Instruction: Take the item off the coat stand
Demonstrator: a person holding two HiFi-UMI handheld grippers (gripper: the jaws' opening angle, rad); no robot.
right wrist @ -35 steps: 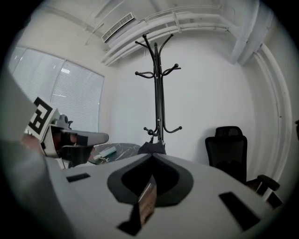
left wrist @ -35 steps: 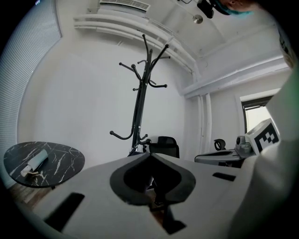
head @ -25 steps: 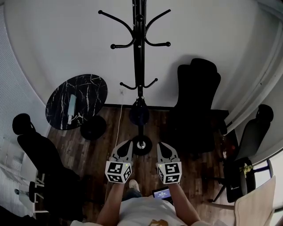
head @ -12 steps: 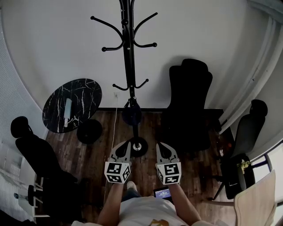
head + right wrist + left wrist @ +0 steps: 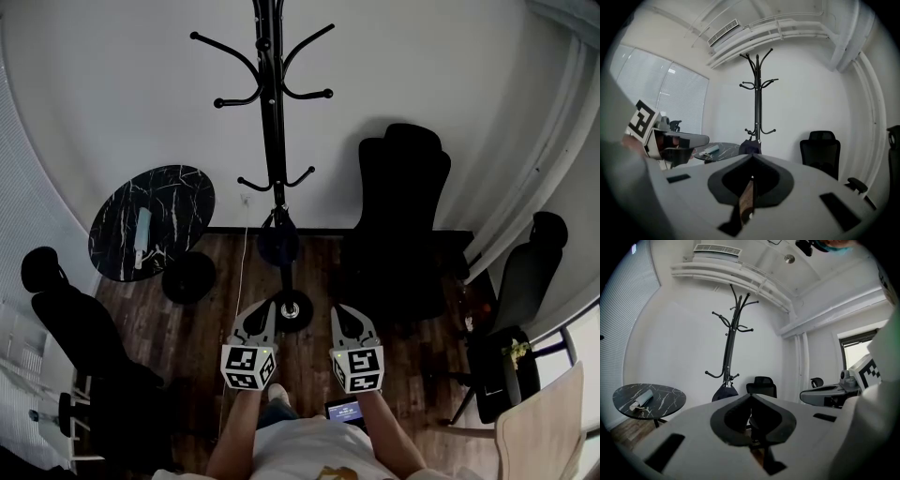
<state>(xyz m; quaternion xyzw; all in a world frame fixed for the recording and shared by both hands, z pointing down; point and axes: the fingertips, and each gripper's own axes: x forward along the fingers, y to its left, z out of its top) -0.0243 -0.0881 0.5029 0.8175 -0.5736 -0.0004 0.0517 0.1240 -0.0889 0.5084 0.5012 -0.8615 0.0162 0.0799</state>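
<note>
The black coat stand (image 5: 274, 141) rises in front of the white wall. A dark bag-like item (image 5: 278, 242) hangs low on it, just under the lower hooks; it also shows as a dark item (image 5: 724, 392) in the left gripper view and as a dark item (image 5: 749, 147) in the right gripper view. My left gripper (image 5: 263, 309) and right gripper (image 5: 345, 312) are held side by side, well short of the stand, near its round base (image 5: 293, 309). Both point roughly level at the stand, shut and holding nothing.
A round black marble table (image 5: 150, 220) with a pale rolled object (image 5: 142, 225) stands left of the stand. A black office chair (image 5: 398, 225) is to the right of it. More chairs stand at the far left (image 5: 84, 323) and far right (image 5: 530, 272). A white cable (image 5: 248, 272) hangs down the wall.
The head view has shifted, so the stand now sits a little further left in the picture. Both grippers stay shut and in nearly the same place.
</note>
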